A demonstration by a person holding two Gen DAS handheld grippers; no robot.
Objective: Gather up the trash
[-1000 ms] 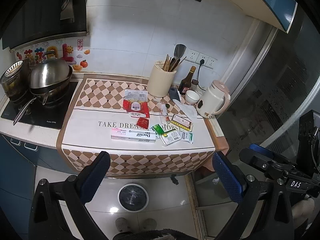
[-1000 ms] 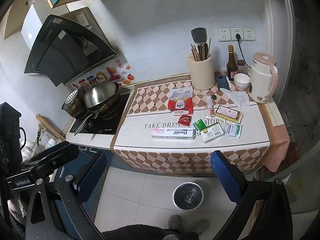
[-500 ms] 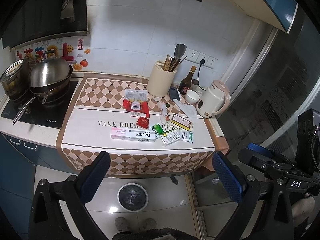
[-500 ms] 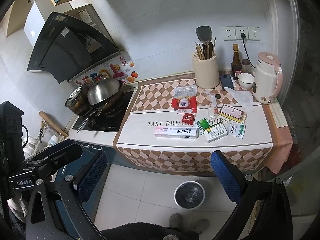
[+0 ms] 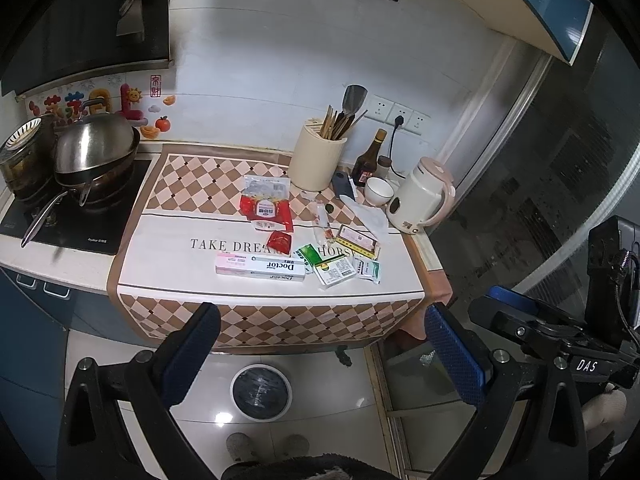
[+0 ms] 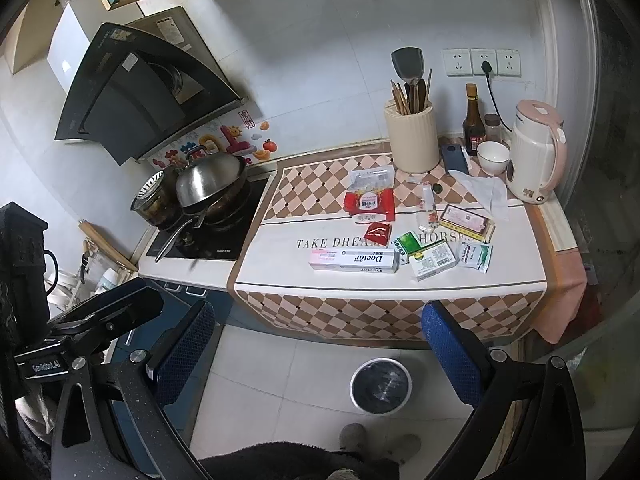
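Fingers spread, empty: left gripper [image 5: 320,346], right gripper [image 6: 318,344] | checkered counter cloth [image 5: 200,178], wok [image 5: 94,152] at 9 o'clock, kettle [image 5: 420,196] at 2 | trash: toothpaste box [image 5: 260,269], red packet [image 5: 265,210], sachets, mid-cloth | bin [image 5: 261,391] on floor, 6 o'clock.

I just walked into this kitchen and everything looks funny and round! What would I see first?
First you'd spot the heap of wrappers and boxes on the checkered cloth, with the long toothpaste box nearest the front edge. On the floor just below waits a round trash bin. On the stove to the left sits a shiny wok lid, and both grippers are open and empty.
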